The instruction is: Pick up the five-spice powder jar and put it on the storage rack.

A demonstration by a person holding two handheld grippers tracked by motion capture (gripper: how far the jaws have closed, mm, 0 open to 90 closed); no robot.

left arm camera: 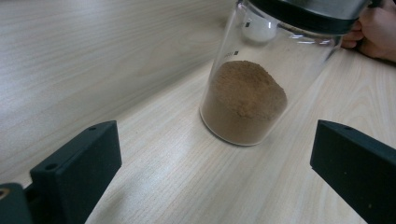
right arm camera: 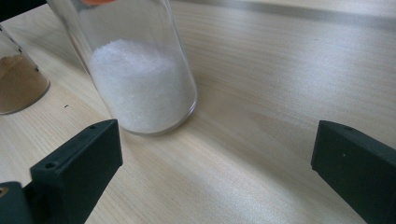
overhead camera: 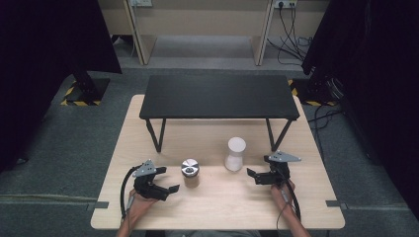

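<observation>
A glass jar of brown powder (overhead camera: 190,174) with a metal lid stands upright on the wooden table (overhead camera: 217,207), left of centre. My left gripper (overhead camera: 168,190) sits just to its left, jaws wide open and empty; up close the brown-powder jar (left arm camera: 245,100) is a short way ahead of them. A taller glass jar of white granules (overhead camera: 235,154) with a white lid stands to the right. Open and empty as well, my right gripper (overhead camera: 252,175) rests right of that jar. In the right gripper view the white-granule jar (right arm camera: 140,81) is ahead and left, and the brown jar (right arm camera: 18,84) is at the left edge.
A low black shelf on legs (overhead camera: 217,96) spans the far half of the table. The person's other hand (left arm camera: 373,28) shows beyond the brown jar. Black curtains flank both sides, and cables (overhead camera: 291,37) lie on the floor behind.
</observation>
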